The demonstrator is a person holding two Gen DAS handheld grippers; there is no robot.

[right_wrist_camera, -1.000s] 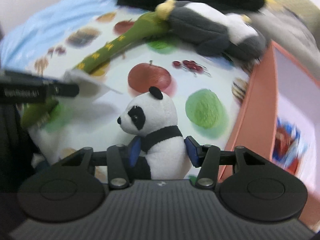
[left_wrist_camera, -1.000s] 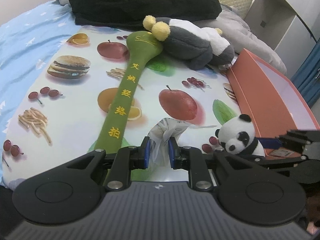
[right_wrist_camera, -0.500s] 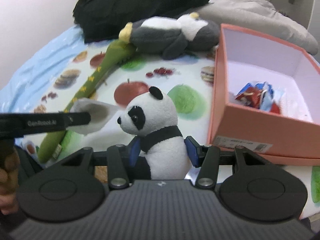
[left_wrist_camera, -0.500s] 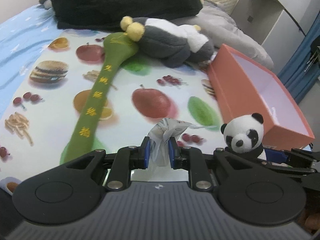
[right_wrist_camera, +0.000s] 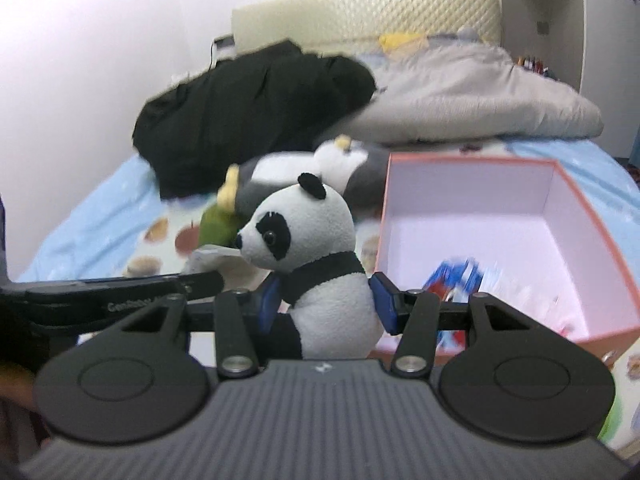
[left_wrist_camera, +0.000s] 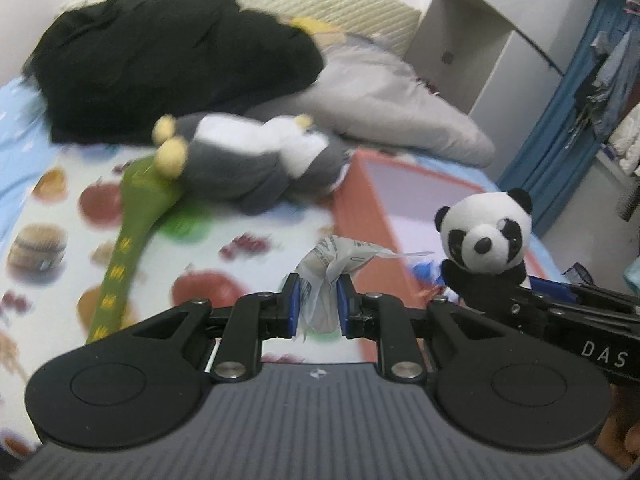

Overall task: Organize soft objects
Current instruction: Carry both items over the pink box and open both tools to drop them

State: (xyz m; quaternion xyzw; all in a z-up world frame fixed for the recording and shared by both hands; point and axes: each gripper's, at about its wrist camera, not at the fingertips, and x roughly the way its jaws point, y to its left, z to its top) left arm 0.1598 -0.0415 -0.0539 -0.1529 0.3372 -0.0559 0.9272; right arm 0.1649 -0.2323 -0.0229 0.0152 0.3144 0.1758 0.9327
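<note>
panda plush (right_wrist_camera: 320, 256) | clamped in right claw (right_wrist_camera: 324, 304) | above box (right_wrist_camera: 472, 200)

The panda plush (right_wrist_camera: 320, 264) hides its lower body behind the right-wrist camera housing. Motion blur smears the packets (right_wrist_camera: 460, 280) in the orange box (right_wrist_camera: 624, 280), so their print is unreadable. At upper left of the left-wrist view, the grey plush (left_wrist_camera: 240, 168) and green plush stick (left_wrist_camera: 132, 232) are blurred.

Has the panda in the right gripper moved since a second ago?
Yes. The panda, shut in the right gripper, has come up off the printed mat and toward the orange box, whose open inside now shows beside it.
</note>
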